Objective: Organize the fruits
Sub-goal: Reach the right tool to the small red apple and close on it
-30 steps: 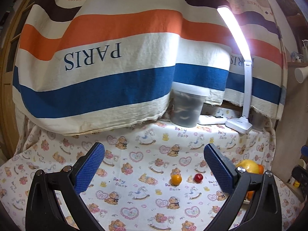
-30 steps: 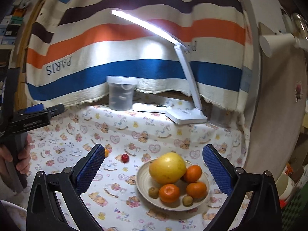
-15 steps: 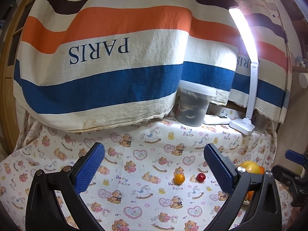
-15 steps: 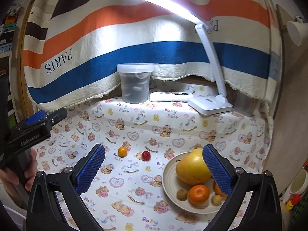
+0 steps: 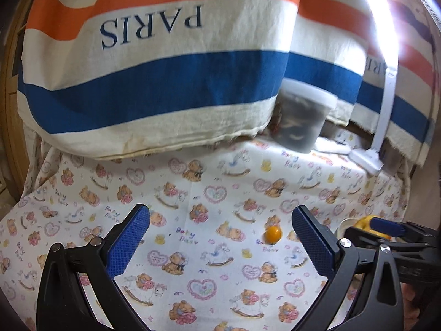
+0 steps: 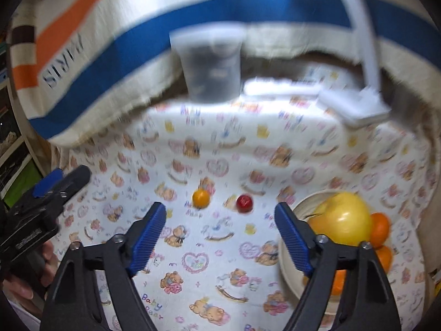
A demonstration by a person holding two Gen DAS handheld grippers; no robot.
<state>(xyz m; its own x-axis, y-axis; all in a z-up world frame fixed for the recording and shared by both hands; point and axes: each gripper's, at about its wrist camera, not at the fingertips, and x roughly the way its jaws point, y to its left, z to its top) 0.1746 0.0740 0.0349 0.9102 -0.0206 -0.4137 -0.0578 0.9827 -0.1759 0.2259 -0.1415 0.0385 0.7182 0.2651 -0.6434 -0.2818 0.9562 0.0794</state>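
Right gripper (image 6: 220,220): jaws just being narrowed, nothing gripped.
Left gripper (image 5: 220,234): being held wide, empty.
Orange fruit (image 6: 200,198), red fruit (image 6: 244,203): being left loose on cloth (image 6: 248,143) beside plate (image 6: 286,264).

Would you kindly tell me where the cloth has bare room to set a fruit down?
The printed cloth lies bare between the lidded tub at the back and the two loose fruits, the orange one and the red one. The near left is also bare. The right is crowded: the plate is piled with fruit.
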